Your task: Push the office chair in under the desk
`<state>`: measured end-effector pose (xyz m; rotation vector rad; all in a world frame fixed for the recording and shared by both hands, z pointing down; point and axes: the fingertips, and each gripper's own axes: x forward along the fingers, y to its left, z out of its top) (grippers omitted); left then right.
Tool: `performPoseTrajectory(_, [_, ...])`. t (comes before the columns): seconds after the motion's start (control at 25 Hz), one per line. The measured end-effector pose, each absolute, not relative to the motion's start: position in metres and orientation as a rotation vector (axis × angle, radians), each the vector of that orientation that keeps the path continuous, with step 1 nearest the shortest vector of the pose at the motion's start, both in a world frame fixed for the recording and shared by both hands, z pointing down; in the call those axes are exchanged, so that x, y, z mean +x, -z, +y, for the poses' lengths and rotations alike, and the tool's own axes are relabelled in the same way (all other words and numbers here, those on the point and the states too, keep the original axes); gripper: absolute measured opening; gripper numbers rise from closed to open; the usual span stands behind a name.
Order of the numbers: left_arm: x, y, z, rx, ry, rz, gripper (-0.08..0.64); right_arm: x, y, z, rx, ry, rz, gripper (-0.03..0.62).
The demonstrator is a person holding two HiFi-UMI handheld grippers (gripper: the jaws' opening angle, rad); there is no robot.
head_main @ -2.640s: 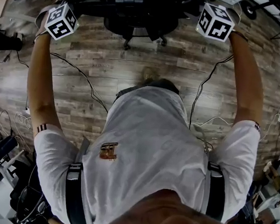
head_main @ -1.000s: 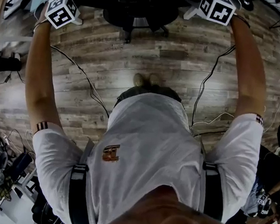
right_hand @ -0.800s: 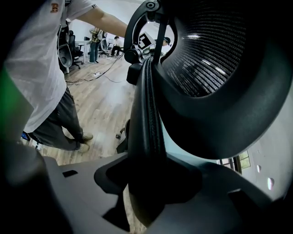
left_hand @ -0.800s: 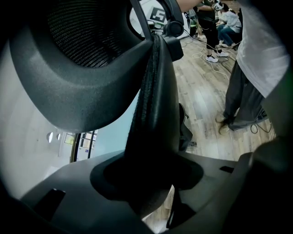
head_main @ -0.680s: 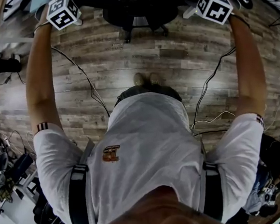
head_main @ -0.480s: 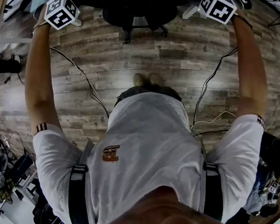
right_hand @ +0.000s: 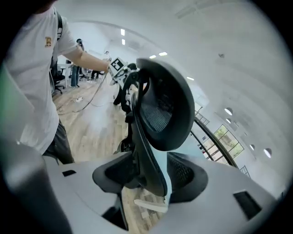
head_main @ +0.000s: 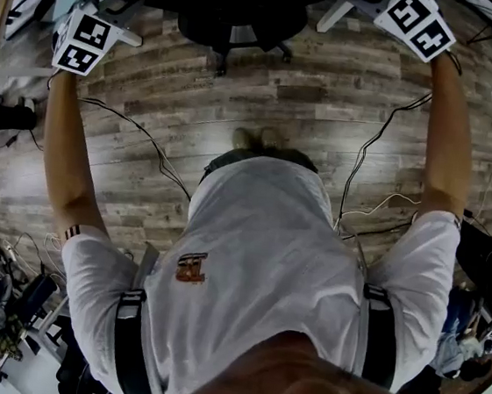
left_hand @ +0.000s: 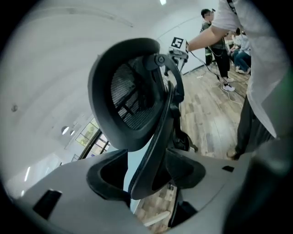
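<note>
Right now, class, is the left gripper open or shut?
Open. Left gripper has just been opening; its fingers stand apart, chair backrest between them.

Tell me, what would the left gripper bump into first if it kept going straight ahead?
Most likely the office chair: its backrest edge stands between the jaws of the left gripper, which have just been opening and look clear of it.

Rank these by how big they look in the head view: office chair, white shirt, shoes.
1. White shirt, nearest the camera, so its lead is partly closeness.
2. Office chair, cut off by the top edge.
3. Shoes, partly hidden.
</note>
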<state>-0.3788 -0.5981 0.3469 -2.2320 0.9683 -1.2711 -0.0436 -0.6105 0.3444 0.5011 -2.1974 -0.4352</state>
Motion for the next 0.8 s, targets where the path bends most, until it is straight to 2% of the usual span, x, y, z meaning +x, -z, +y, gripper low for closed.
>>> performPoseTrajectory(0.28, [-0.345, -0.274, -0.553, -2.469, 0.670, 1.195, 0.260, -0.059, -0.275, -0.558, 0.678, 0.460, -2.559, 0.222])
performPoseTrajectory(0.36, [-0.333, -0.254, -0.534, -2.515, 0.481, 1.230, 0.238, -0.066, -0.258, -0.538, 0.696, 0.447, -2.670, 0.198])
performPoseTrajectory(0.6, [-0.293, -0.217, -0.481, -2.612, 0.036, 1.272, 0.141, -0.084, -0.233, -0.488, 0.763, 0.397, -2.912, 0.121])
performPoseTrajectory(0.8, [-0.257, -0.212, -0.449, -2.644, -0.094, 1.209, 0.046, -0.102, -0.229, -0.456, 0.804, 0.328, -3.052, 0.071])
